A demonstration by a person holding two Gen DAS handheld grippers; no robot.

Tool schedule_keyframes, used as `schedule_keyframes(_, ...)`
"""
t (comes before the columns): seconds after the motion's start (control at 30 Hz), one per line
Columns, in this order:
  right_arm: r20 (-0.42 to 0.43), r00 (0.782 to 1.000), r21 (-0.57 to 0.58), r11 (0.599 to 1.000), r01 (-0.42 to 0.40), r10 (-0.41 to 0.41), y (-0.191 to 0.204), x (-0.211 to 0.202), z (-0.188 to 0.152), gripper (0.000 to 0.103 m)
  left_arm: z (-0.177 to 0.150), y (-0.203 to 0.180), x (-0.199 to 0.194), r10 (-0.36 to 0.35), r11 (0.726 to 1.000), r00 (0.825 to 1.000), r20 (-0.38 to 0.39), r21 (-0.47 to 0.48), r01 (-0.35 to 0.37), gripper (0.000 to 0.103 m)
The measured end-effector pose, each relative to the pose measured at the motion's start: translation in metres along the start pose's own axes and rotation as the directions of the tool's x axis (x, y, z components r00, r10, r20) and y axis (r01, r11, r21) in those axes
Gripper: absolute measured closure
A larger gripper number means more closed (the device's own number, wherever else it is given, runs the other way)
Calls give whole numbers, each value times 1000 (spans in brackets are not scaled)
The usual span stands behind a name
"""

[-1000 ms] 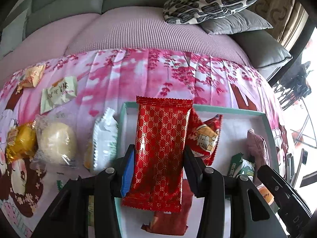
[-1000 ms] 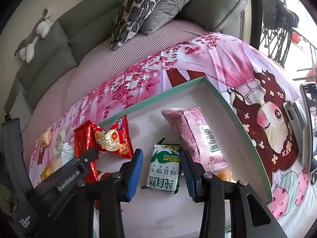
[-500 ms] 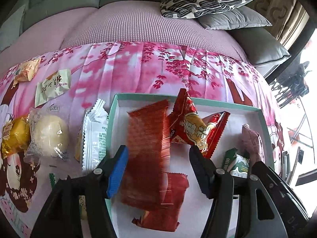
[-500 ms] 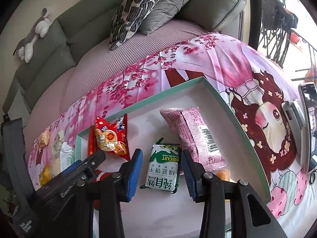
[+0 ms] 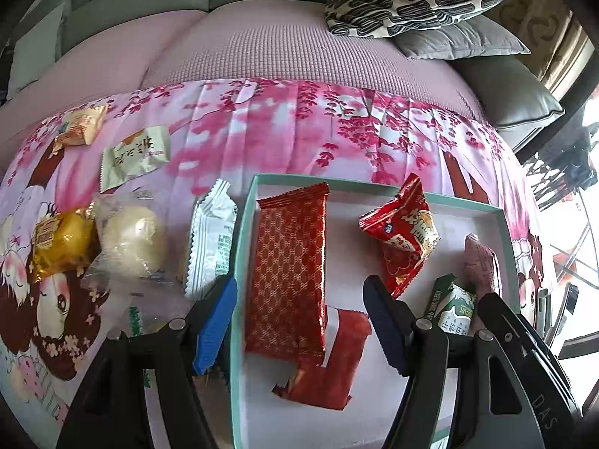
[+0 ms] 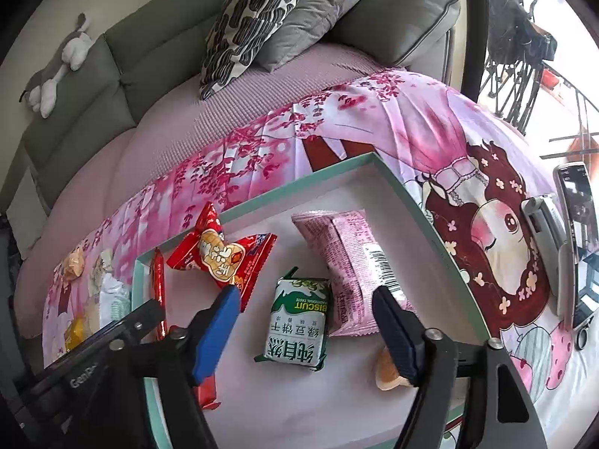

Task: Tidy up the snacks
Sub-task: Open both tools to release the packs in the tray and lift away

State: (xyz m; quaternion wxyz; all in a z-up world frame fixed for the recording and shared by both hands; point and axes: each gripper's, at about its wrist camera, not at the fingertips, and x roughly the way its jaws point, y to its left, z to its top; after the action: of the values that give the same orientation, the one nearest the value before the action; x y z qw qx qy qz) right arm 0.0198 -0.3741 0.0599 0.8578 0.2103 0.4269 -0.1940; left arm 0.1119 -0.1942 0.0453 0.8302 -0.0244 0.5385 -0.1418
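Long red gold-latticed packet (image 5: pixel 286 277) lies flat in the tray (image 5: pixel 239 247) — both grippers' jaws opening, gripping nothing.

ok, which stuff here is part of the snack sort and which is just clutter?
Job:
- tray
- red packet, biscuit pack, pink pack, already in the tray
- white packet, bun, still on the cloth
- left gripper, right gripper, both opening, nothing gripped

Clutter:
- pillows
- plush toy
- phone

Partly hidden snacks

An orange snack (image 6: pixel 387 372) sits half behind the right hand-held gripper (image 6: pixel 305 333) finger; a green-printed packet (image 5: pixel 135 321) hides beneath the left one (image 5: pixel 299 321)
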Motion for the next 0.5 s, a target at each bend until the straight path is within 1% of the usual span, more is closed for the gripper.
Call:
schedule_keyframes(0.1,14,1000,7,1000,0,0,-2,-2,1,21,-1,1,-6,2,1000,1000,4,-7,-2,29)
schedule_keyframes(0.13,17,1000,8,1000,0,0,-2,-2,1,19,-1,2,-8,2,1000,1000,6,-9,-2,21)
schedule_keyframes(0.17,22,1000,9,1000,0,0,-3,-3,2,18,-1,2,-11,7,1000,1000,12,-10,-7,17)
schedule_keyframes(0.27,46,999,13,1000,0,-1,-4,-7,2,12,0,1,-21,31,1000,999,45,-2,-31,17)
schedule_keyframes(0.4,68,998,14,1000,9,-10,-4,-10,3,0,2,5,-34,17,1000,997,69,-27,-15,16)
schedule_keyframes(0.5,76,997,6,1000,12,-12,-3,-11,3,0,2,12,-43,26,999,994,103,-45,-21,12)
